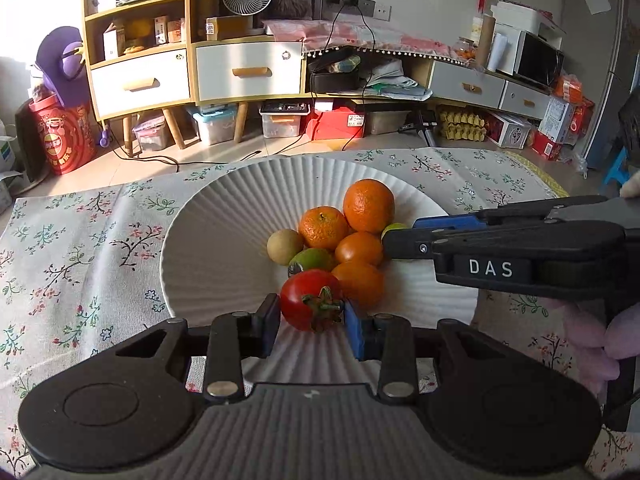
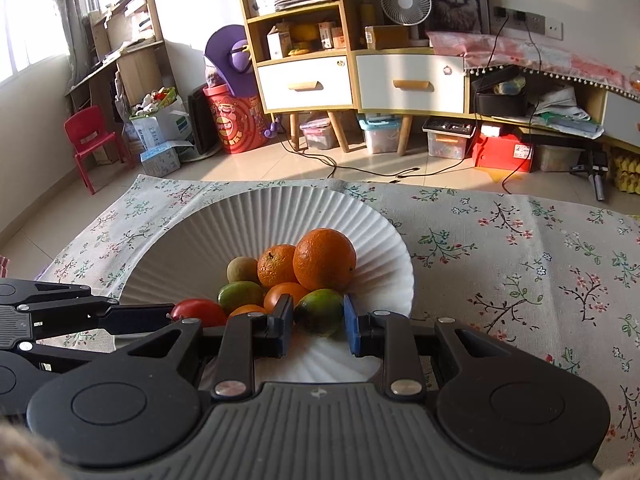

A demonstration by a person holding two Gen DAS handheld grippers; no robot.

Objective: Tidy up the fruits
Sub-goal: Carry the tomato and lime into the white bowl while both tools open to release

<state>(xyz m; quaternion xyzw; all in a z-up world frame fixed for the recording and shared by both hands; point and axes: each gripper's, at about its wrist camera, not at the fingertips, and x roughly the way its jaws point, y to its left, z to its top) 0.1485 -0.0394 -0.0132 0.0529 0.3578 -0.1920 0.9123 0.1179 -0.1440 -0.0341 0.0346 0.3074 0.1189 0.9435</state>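
Observation:
A white ribbed plate (image 1: pixel 208 240) on the flowered cloth holds a pile of fruit: a big orange (image 1: pixel 368 206), a mandarin (image 1: pixel 323 227), a brownish round fruit (image 1: pixel 285 246), a green citrus (image 1: pixel 312 260) and smaller orange fruits (image 1: pixel 359 248). My left gripper (image 1: pixel 310 314) is shut on a red tomato (image 1: pixel 308 298) at the near edge of the pile. From the right comes my right gripper (image 1: pixel 390 240), reaching the pile's right side. In the right wrist view my right gripper (image 2: pixel 318 316) is shut on a green citrus (image 2: pixel 320 312) over the plate (image 2: pixel 240 224). The tomato (image 2: pixel 198 312) and left gripper (image 2: pixel 168 316) are at its left.
The flowered tablecloth (image 1: pixel 80 248) covers the table around the plate. A hand (image 1: pixel 600 332) holds the right gripper at lower right. Beyond the table's far edge are the floor, cables, storage boxes (image 1: pixel 284 120) and a shelf unit with drawers (image 1: pixel 248 70).

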